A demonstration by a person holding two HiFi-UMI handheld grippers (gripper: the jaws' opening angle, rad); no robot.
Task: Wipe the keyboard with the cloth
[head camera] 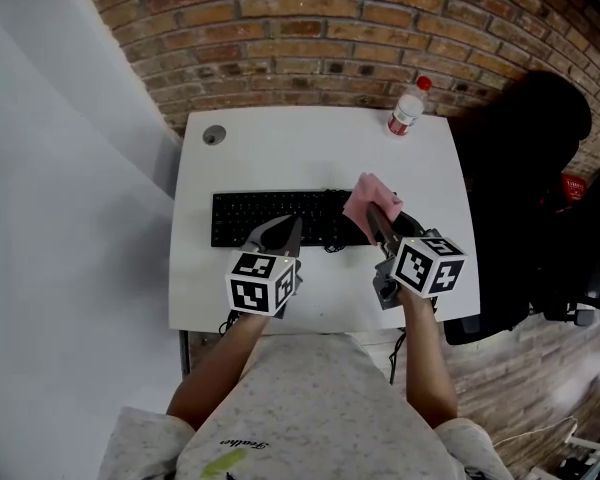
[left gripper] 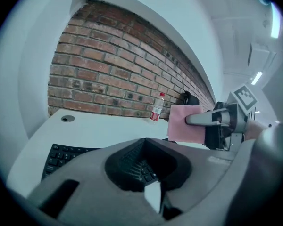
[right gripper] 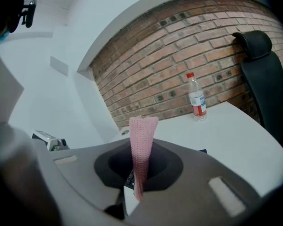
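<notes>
Two jaws of the right gripper (head camera: 374, 210) are pinched together on the pink cloth (right gripper: 142, 145), which stands up between them as a narrow folded strip. In the head view the cloth sits over the right end of the black keyboard (head camera: 270, 218). From the left gripper view it looks held clear of the keys rather than pressed on them, though its lower edge is hidden. The left gripper (head camera: 288, 230) has its jaws together with nothing between them. It hangs over the near edge of the keyboard around the middle, and I cannot tell whether it touches. The keyboard lies across the middle of the white table (head camera: 280, 148). A water bottle (head camera: 407, 108) stands at the far right corner by the brick wall (head camera: 310, 28), and a black chair (head camera: 520, 168) is off to the right.

My read is that the wiping itself is not yet bearing on the keys: the cloth is gripped and poised. The next move calls for lowering the cloth onto the right-hand keys and drawing it leftward with light pressure. The left gripper could steady the keyboard so that it does not slide
</notes>
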